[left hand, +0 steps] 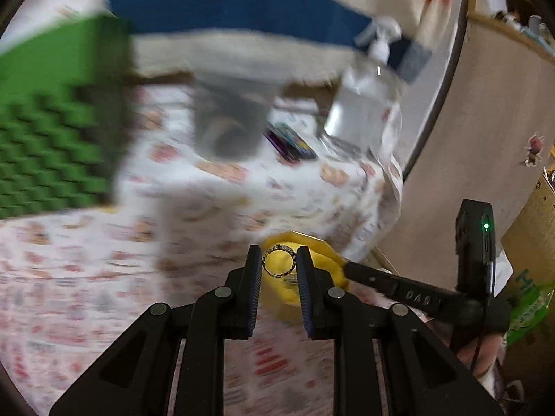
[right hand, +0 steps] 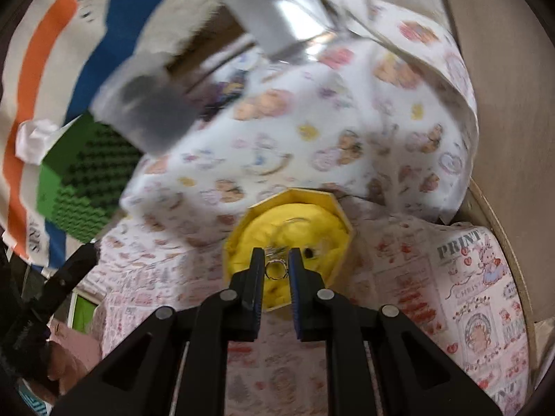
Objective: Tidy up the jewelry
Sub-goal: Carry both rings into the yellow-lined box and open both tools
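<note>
Two rings pinched, left gripper [left hand: 279,265] on beaded ring [left hand: 279,261], right gripper [right hand: 276,266] on small ring [right hand: 276,267], both low-centre frame directly over yellow box [right hand: 298,194].

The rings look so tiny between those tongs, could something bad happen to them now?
Maybe, in three ways.
1. Each ring is pinched only at its edges: the left ring in the left tongs, the right ring in the right tongs. A slip could flick one out.
2. Both views are blurred, so the tongs seem to be moving fast, which may shake a ring loose.
3. A ring missing the yellow box could hide on the busy patterned cloth.
</note>
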The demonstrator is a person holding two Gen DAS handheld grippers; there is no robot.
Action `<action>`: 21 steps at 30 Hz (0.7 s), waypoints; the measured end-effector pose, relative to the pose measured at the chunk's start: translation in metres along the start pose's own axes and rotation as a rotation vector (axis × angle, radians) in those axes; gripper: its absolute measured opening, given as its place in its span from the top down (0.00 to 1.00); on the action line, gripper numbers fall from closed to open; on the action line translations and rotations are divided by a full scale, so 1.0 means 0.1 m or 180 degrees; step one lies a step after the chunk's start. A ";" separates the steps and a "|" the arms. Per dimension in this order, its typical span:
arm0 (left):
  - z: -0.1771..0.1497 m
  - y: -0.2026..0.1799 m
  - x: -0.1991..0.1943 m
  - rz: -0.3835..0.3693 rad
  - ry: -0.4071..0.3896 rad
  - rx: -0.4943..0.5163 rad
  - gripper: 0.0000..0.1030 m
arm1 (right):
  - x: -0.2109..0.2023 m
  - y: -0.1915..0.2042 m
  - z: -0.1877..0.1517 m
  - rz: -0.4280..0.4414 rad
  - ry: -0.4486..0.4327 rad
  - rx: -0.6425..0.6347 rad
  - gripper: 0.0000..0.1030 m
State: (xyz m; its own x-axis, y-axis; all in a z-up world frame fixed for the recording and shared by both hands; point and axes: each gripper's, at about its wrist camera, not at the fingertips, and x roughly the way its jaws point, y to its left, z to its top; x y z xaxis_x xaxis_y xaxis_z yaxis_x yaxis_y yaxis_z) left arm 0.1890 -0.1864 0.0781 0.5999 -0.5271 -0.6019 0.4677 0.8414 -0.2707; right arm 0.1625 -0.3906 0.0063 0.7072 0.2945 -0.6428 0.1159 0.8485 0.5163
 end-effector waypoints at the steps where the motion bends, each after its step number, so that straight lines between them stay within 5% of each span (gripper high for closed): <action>1: 0.01 -0.04 0.13 -0.0022 0.0063 -0.0016 0.81 | 0.03 -0.05 0.01 0.0032 -0.0004 0.0029 0.88; 4: -0.03 -0.15 0.35 0.0114 0.0035 0.0044 0.81 | 0.01 -0.13 0.03 0.0205 -0.0029 0.0106 0.88; 10: -0.07 -0.09 0.65 0.0024 0.0200 -0.0070 0.81 | -0.03 -0.22 0.05 0.0315 -0.0091 0.0190 0.88; 21: -0.10 -0.01 0.61 -0.0131 0.0158 -0.0128 0.77 | 0.10 -0.22 0.04 0.0423 -0.0023 0.0143 0.87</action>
State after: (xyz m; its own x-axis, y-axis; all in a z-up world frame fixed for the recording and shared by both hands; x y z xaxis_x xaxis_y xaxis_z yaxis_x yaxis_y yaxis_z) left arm 0.2188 -0.2184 0.0338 0.5474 -0.5556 -0.6258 0.4644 0.8238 -0.3252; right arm 0.1693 -0.4081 -0.0091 0.7234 0.3996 -0.5630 0.0519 0.7816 0.6216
